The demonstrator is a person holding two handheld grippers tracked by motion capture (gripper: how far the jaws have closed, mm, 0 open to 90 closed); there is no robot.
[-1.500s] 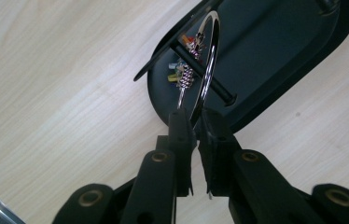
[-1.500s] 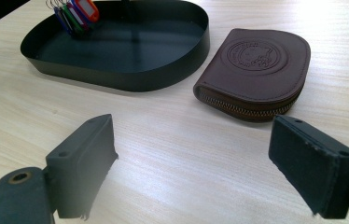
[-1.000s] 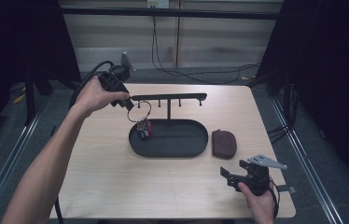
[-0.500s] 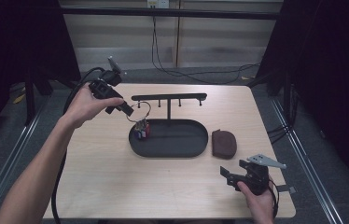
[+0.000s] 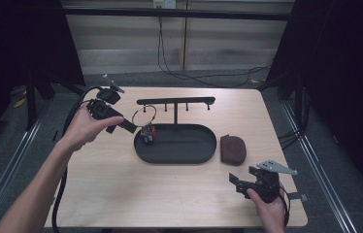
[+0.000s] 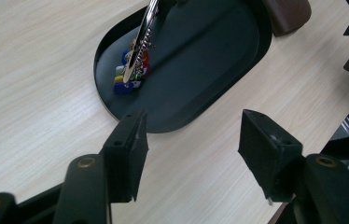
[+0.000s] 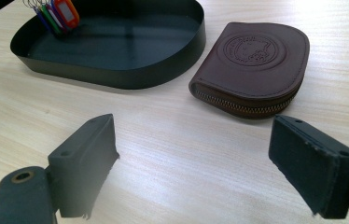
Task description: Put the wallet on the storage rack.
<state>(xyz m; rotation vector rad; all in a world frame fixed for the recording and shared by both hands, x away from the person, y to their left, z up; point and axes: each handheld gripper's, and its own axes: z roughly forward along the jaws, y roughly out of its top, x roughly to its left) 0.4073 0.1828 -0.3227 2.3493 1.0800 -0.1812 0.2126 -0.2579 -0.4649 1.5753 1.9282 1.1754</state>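
A metal key ring [image 5: 143,115] with several coloured tags [image 5: 146,134] hangs from the left peg of a black T-shaped rack [image 5: 175,101]. The tags reach down into the left end of the black oval tray [image 5: 196,154]. My left gripper [image 5: 121,127] is just left of the ring and apart from it. Its jaws have just been opening and nothing is between them. In the left gripper view the open left gripper [image 6: 193,140] points at the tray [image 6: 200,60] and the ring [image 6: 140,42]. My right gripper [image 5: 236,183] stands open near the front right, and in its own view the right gripper [image 7: 196,149] faces a brown zip pouch [image 7: 256,65].
The brown pouch [image 5: 233,149] lies on the table just right of the tray. In the right gripper view the tray [image 7: 116,74] holds the tags [image 7: 56,14] at its far left. Bare wood lies in front of the tray. A cable trails from the left gripper off the table's left edge.
My left gripper has opened, let go of the key ring at the rack's peg, and drawn back to the left and down. The right gripper has not moved.
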